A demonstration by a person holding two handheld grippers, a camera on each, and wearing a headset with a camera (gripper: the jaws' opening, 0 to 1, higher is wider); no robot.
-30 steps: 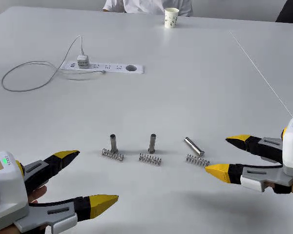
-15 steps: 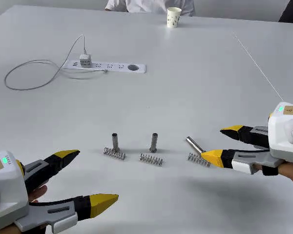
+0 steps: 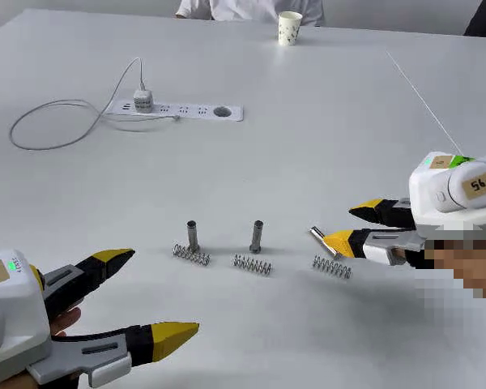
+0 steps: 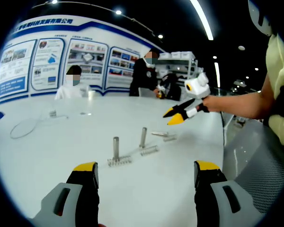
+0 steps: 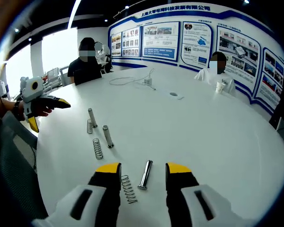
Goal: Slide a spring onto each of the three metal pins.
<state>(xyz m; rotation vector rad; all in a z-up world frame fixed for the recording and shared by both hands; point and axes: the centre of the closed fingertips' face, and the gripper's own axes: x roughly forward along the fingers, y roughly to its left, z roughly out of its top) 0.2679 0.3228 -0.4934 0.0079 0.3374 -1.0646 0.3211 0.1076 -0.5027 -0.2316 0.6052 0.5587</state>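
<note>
item: three metal pins and three springs on a white table (image 3: 324, 121); no spring on a pin yet. left pin (image 3: 192, 236) and middle pin (image 3: 257, 236) stand upright, with left spring (image 3: 189, 255) and middle spring (image 3: 253, 265) lying just in front of them. third pin (image 3: 317, 237) lies flat, third spring (image 3: 332, 267) just beside it; it probably needs to be stood up or held before a spring can go on. right gripper (image 3: 342, 225): jaws moderately apart, empty, tips at the flat pin, apparently lined up to take it. left gripper (image 3: 164, 290): jaws wide, empty, low and well apart from the parts, likely waiting. right gripper view: flat pin lies between its jaws, spring by one jaw, an alignment the head view leaves unclear. left gripper view: right gripper's jaw gap seen side-on. background: power strip (image 3: 178, 111), paper cup (image 3: 288, 27).
</note>
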